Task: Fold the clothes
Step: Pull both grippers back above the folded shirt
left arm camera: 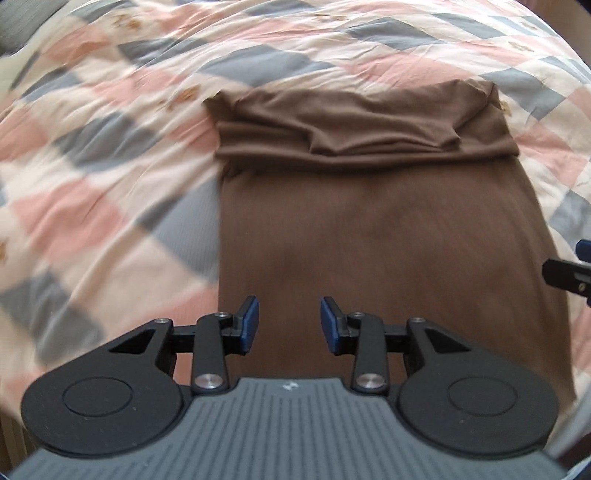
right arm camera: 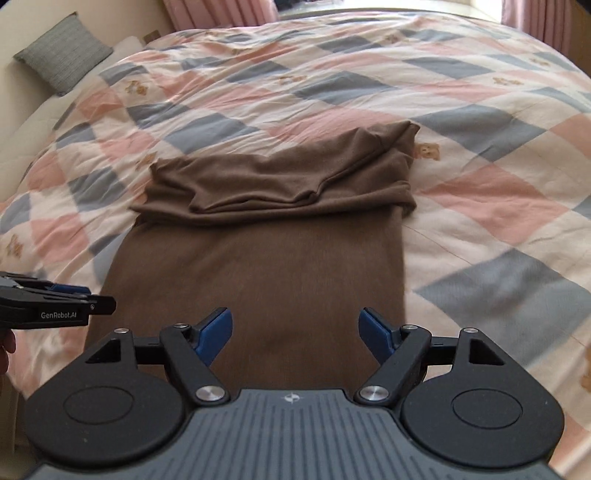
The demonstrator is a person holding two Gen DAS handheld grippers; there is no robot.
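A brown garment (left arm camera: 384, 229) (right arm camera: 266, 266) lies flat on the bed as a long strip, with sleeves or a top part folded in a rumpled band (left arm camera: 354, 122) (right arm camera: 288, 177) at its far end. My left gripper (left arm camera: 290, 321) hovers open over the garment's near left part, nothing between its blue pads. My right gripper (right arm camera: 295, 332) is open too, above the garment's near end, and holds nothing. The left gripper's body (right arm camera: 48, 301) shows at the left edge of the right wrist view; the right gripper's tip (left arm camera: 569, 273) shows at the right edge of the left wrist view.
The bed is covered by a quilt (right arm camera: 461, 110) (left arm camera: 110, 147) checked in pink, grey-blue and cream. A grey cushion (right arm camera: 62, 51) rests at the far left by the headboard. Pink curtains (right arm camera: 221, 11) hang beyond the bed. A hand (right arm camera: 5, 350) shows at the left edge.
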